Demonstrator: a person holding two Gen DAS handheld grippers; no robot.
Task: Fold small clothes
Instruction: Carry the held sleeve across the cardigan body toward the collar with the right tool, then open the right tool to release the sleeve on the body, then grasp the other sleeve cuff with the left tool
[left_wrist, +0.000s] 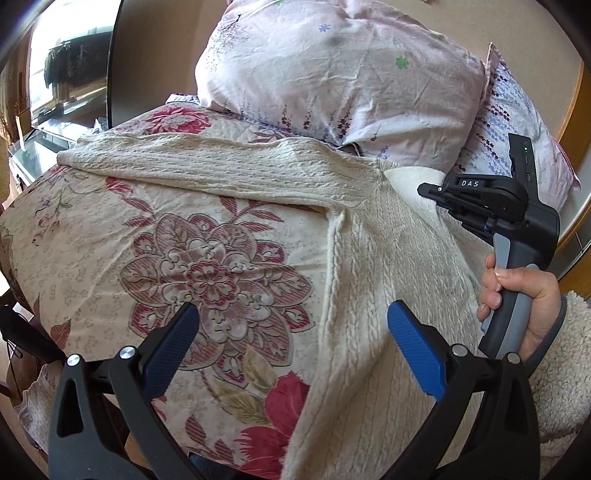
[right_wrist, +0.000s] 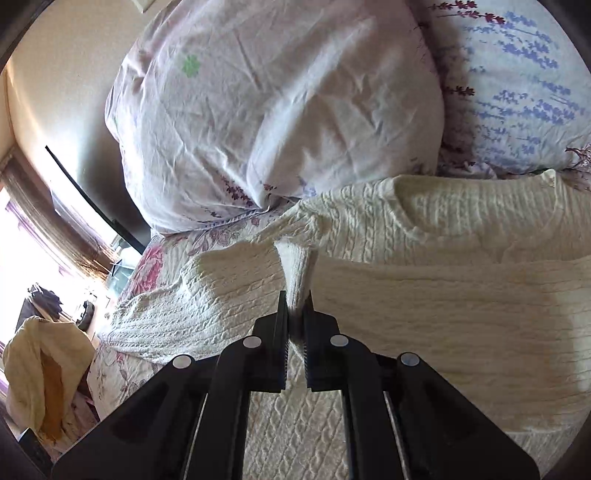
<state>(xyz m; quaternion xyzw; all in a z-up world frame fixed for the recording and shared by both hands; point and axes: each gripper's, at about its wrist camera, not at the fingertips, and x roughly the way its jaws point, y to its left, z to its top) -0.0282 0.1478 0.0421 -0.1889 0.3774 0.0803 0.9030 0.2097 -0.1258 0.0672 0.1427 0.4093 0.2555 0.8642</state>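
Observation:
A cream cable-knit sweater (left_wrist: 388, 251) lies spread on a floral bedspread (left_wrist: 207, 258), one sleeve (left_wrist: 207, 162) stretched out to the left. My left gripper (left_wrist: 291, 332) is open and empty, hovering above the bedspread beside the sweater's left edge. My right gripper (right_wrist: 295, 306) is shut on a pinched-up fold of the sweater (right_wrist: 424, 288) near its neckline. It also shows in the left wrist view (left_wrist: 432, 190), held by a hand at the sweater's far right.
Two large pillows in pale floral cases (left_wrist: 332, 70) (right_wrist: 517, 85) lie against the wall behind the sweater. A dark screen (left_wrist: 70, 66) stands at the left. A yellow cloth (right_wrist: 40, 369) hangs beside the bed's left edge.

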